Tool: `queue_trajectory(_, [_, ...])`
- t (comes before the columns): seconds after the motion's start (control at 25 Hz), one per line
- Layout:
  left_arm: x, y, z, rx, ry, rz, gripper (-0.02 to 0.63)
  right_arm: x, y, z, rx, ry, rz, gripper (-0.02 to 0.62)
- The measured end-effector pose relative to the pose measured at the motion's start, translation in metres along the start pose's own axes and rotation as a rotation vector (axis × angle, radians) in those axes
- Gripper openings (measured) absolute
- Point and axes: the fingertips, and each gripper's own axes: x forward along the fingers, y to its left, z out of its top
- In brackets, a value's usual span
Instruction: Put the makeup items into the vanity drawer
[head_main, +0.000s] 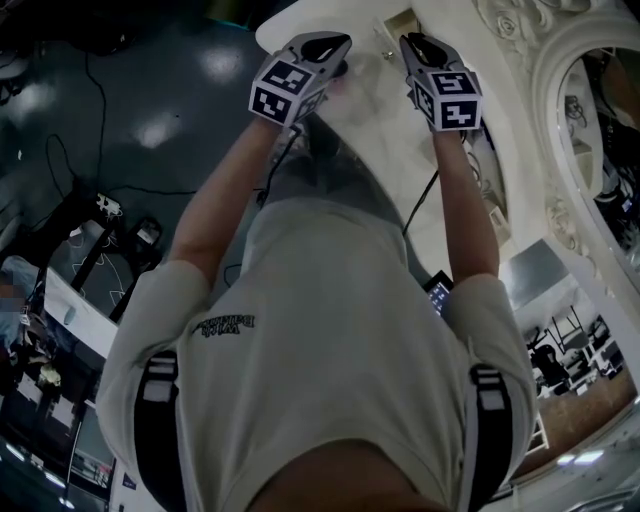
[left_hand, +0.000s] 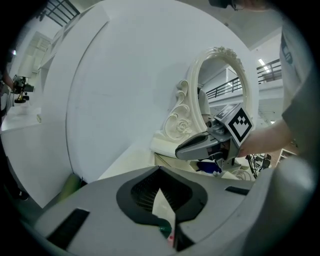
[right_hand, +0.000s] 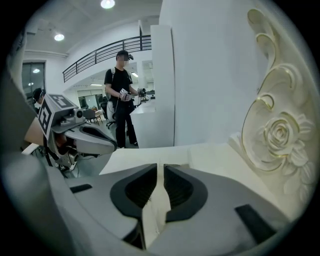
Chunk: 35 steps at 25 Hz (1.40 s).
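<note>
I hold both grippers side by side over the white vanity top (head_main: 375, 110). In the head view the left gripper (head_main: 322, 47) is at the upper middle and the right gripper (head_main: 418, 45) is just to its right. The left gripper (left_hand: 160, 172) has its tips together; low in the gap behind them a small green and red thing (left_hand: 166, 232) shows, and I cannot tell whether it is gripped. A narrow slit with nothing in it parts the jaws of the right gripper (right_hand: 161, 172). Below the right gripper, the open drawer (left_hand: 172, 161) holds something blue (left_hand: 210, 166).
The ornate oval mirror (left_hand: 220, 85) with its carved rose frame (right_hand: 280, 135) stands at the back of the vanity. A large white round panel (left_hand: 125, 85) rises to the left. A person (right_hand: 122, 95) stands far off in the room. Cables and equipment lie on the dark floor (head_main: 120, 120).
</note>
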Motion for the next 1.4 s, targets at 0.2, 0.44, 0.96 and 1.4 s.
queue_trajectory(0.2, [-0.016, -0.007, 0.032, 0.028, -0.065, -0.001, 0.014, -0.023, 0.008, 0.029, -0.013, -0.072, 0.0, 0.048])
queue_trajectory(0.44, [-0.042, -0.012, 0.068, 0.052, -0.131, 0.027, 0.014, -0.059, 0.024, 0.066, -0.115, -0.15, -0.027, 0.031])
queue_trajectory(0.96, [-0.121, -0.05, 0.173, 0.088, -0.354, 0.008, 0.014, -0.168, 0.068, 0.154, -0.045, -0.445, 0.066, 0.005])
queue_trajectory(1.4, [-0.198, -0.114, 0.227, 0.125, -0.516, -0.082, 0.014, -0.267, 0.104, 0.189, -0.097, -0.632, 0.032, 0.004])
